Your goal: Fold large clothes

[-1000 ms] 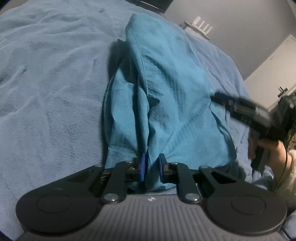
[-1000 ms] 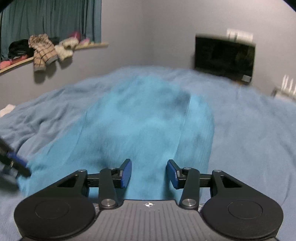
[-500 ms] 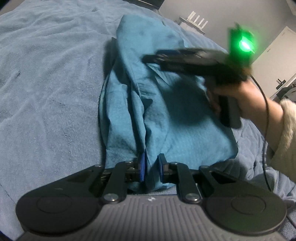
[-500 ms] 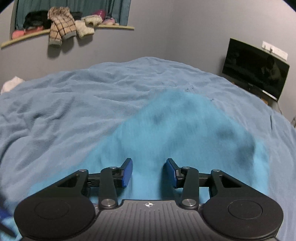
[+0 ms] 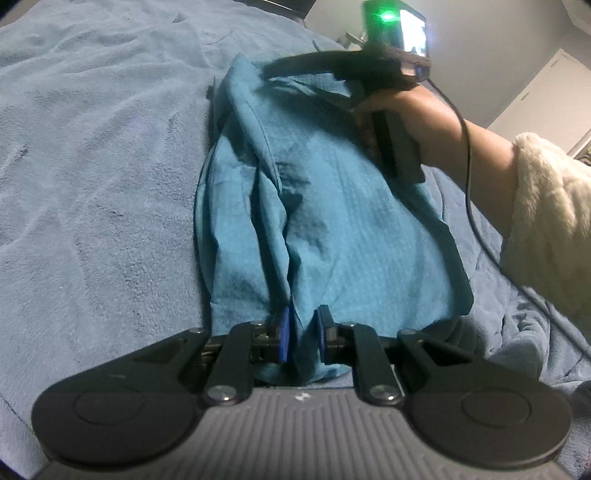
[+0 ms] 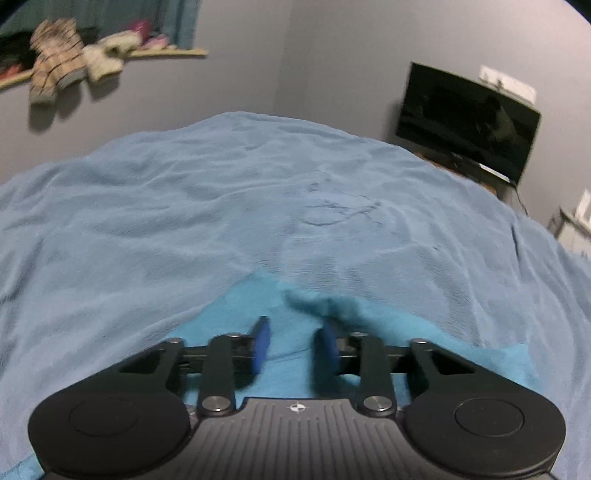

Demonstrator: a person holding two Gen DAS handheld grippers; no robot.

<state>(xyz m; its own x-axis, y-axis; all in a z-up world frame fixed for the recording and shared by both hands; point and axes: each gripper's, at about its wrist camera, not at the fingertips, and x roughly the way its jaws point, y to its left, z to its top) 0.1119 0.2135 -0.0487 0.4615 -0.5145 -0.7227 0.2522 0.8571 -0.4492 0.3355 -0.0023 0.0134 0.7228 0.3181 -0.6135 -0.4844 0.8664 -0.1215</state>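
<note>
the teal garment [image 5: 332, 229] runs lengthwise away from the left gripper [image 5: 301, 332], clamped on its near hem, to the right gripper [image 6: 293, 345], jaws apart over its far end.

This is a bedroom in a home. A bed [image 6: 184, 221] covered by a fleecy blue blanket [image 5: 92, 166] fills most of both views. Grey walls enclose it, with a dark flat screen [image 6: 465, 129] standing by one wall and a wooden shelf [image 6: 166, 52] holding piled soft clothes [image 6: 55, 70] under a teal curtain [image 6: 184, 18]. A white door [image 5: 546, 92] shows in the left wrist view.
</note>
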